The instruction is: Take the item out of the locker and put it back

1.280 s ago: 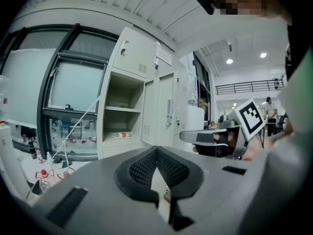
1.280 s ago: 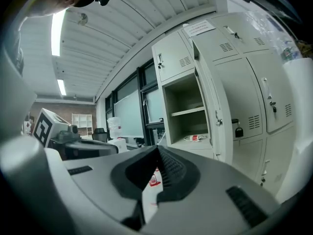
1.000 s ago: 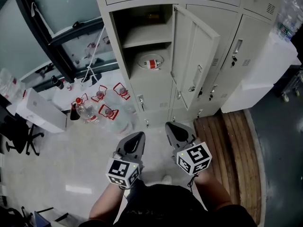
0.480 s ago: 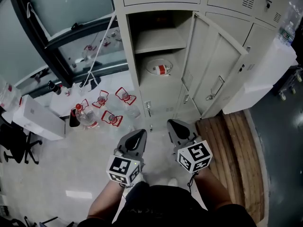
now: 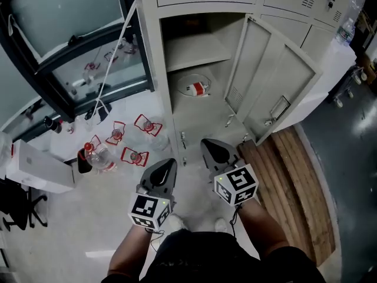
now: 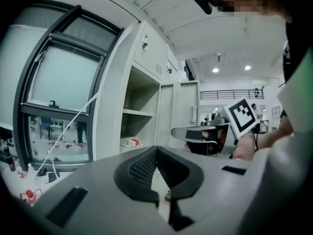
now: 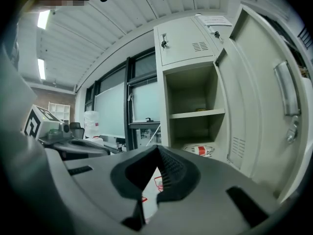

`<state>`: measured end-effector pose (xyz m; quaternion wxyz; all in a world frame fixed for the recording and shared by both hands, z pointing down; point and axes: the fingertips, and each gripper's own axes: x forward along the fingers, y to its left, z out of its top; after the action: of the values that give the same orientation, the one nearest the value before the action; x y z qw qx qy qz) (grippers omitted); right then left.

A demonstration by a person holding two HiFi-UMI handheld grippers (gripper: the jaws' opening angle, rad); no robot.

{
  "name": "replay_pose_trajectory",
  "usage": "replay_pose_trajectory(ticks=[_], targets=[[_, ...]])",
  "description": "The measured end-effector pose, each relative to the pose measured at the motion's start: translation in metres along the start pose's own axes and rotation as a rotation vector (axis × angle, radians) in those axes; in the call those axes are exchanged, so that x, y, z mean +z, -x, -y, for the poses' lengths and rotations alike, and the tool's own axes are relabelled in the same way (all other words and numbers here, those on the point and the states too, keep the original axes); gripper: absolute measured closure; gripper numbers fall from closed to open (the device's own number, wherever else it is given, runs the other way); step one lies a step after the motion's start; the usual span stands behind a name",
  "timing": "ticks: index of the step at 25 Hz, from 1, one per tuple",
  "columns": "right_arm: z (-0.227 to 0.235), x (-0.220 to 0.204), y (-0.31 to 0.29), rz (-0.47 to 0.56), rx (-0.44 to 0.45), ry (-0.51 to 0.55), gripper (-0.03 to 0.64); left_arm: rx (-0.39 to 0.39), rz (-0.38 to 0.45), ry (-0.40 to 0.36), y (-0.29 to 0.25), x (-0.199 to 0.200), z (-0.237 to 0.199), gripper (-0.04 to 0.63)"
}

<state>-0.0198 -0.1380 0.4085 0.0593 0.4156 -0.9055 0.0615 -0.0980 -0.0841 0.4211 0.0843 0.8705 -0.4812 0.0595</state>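
The round white and red item [image 5: 196, 88] lies near the middle of the lower shelf in the open locker [image 5: 154, 58]. Out front, the left gripper [image 5: 167, 166] and right gripper [image 5: 210, 145] have their jaws closed, holding nothing.

The left gripper [image 5: 166, 164] and the right gripper [image 5: 210, 145] were grey, tapering shells lined with black ribbed pads [image 6: 142, 168]. Each bore a white cube [image 5: 235, 186] printed with black square markers. A thin dark cable [image 5: 235, 220] hung under the right one. The person wore a dark short-sleeved top [image 5: 200, 258] and pale shoes [image 5: 174, 220].
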Motion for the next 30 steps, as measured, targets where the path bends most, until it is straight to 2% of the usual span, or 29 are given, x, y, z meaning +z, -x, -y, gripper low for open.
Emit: replay_pose_trajectory(ticks=[10,14,27,29,30], targets=[[-0.001,0.013,-0.034,0.028,-0.13,-0.035,0.621,-0.113,0.007,-0.026,-0.003,0.008,-0.031,0.591],[0.003,0.017,-0.042,0.031,-0.171,-0.025,0.621,-0.136,0.016,-0.03,-0.004,0.013,-0.039,0.591],[0.046,0.009,-0.079,0.009,-0.18,-0.027,0.619,-0.121,0.018,-0.009,-0.037,0.011,-0.045,0.591],[0.055,0.006,-0.088,-0.004,-0.161,-0.035,0.572,-0.109,0.015,-0.009,-0.047,0.011,-0.045,0.591],[0.06,0.004,-0.092,-0.011,-0.155,-0.038,0.571,-0.104,0.014,-0.01,-0.052,0.012,-0.045,0.591]])
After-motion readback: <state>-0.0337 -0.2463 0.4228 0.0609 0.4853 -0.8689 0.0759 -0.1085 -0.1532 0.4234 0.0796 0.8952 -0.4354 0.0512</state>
